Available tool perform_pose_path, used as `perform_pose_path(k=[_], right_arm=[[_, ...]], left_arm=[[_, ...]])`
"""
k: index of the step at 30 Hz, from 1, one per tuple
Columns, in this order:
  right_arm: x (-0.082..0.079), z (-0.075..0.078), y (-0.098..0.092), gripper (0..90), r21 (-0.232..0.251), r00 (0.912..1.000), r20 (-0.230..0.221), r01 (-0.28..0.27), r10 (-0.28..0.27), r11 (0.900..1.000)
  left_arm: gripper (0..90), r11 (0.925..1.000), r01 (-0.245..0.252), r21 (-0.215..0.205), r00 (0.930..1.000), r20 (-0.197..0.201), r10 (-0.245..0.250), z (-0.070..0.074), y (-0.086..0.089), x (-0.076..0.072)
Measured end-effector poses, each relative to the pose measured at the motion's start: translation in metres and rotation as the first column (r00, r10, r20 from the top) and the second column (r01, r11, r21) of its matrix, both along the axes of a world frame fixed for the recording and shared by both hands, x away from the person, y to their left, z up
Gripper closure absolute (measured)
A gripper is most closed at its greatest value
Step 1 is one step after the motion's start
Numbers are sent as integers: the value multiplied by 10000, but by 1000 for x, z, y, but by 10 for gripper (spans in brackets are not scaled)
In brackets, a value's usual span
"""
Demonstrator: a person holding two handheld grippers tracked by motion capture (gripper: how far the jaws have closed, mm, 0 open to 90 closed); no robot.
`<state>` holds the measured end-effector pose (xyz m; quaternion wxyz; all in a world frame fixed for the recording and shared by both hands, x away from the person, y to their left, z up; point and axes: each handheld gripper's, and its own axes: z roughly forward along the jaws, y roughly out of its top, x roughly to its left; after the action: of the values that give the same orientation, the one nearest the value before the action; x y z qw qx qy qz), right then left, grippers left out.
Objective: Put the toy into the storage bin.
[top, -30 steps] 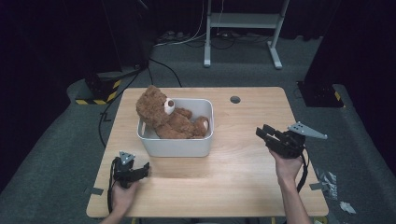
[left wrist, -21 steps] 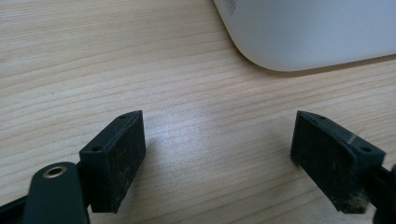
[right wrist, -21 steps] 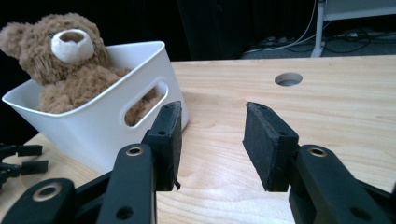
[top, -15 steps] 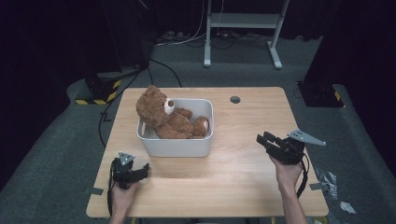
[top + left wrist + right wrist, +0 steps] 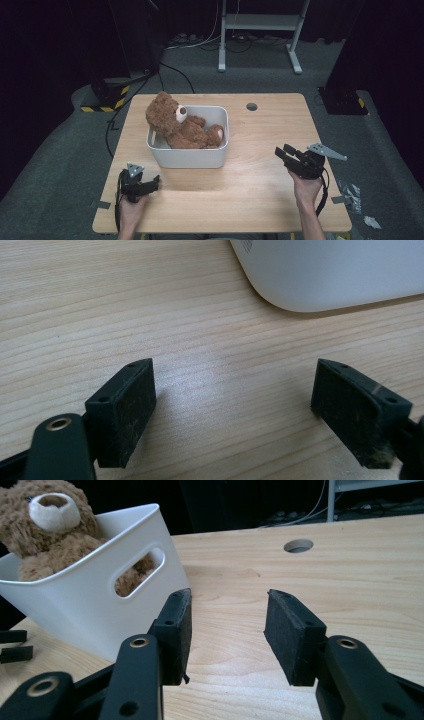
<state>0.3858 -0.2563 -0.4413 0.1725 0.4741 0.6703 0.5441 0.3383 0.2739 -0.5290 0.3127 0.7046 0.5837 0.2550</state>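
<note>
Teddy bear (image 5: 177, 125) sits in the white bin (image 5: 187, 157) on my wooden table (image 5: 260, 195), left of centre.
Its brown shaggy fur bulges over the bin's far left rim, cream muzzle turned toward the right, one foot against the right wall. My right gripper (image 5: 281, 153) hovers well right of the bin, jaws just opening further, nothing between them; my left gripper (image 5: 156, 182) rests near the bin's front, jaws spread and empty.

High view: above the near edge, looking forward and down at the wooden table (image 5: 260, 150).
Left gripper view: close over the tabletop.
Right gripper view: low, facing the white bin (image 5: 85, 600).
Shared: the bin.
</note>
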Motion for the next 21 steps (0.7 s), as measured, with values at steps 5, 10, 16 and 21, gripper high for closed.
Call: perform_pose_path(k=[5,10,16,21], right_arm=[[1,-4,4,496,-75,9998,-145,107,-108,9999],[3,-9,7,486,-225,9996,-198,179,-184,9996],[9,-16,14,480,-505,9993,-346,106,-124,9987],[12,-24,21,476,-855,9985,-531,77,-122,9963]], left_arm=[[176,10000,7,1,10000,-2,-7,0,0,0],[176,10000,13,3,10000,-4,-13,0,0,0],[159,10000,58,55,10000,-40,-58,0,0,0],[152,9998,150,103,9999,-48,-150,0,1,1]])
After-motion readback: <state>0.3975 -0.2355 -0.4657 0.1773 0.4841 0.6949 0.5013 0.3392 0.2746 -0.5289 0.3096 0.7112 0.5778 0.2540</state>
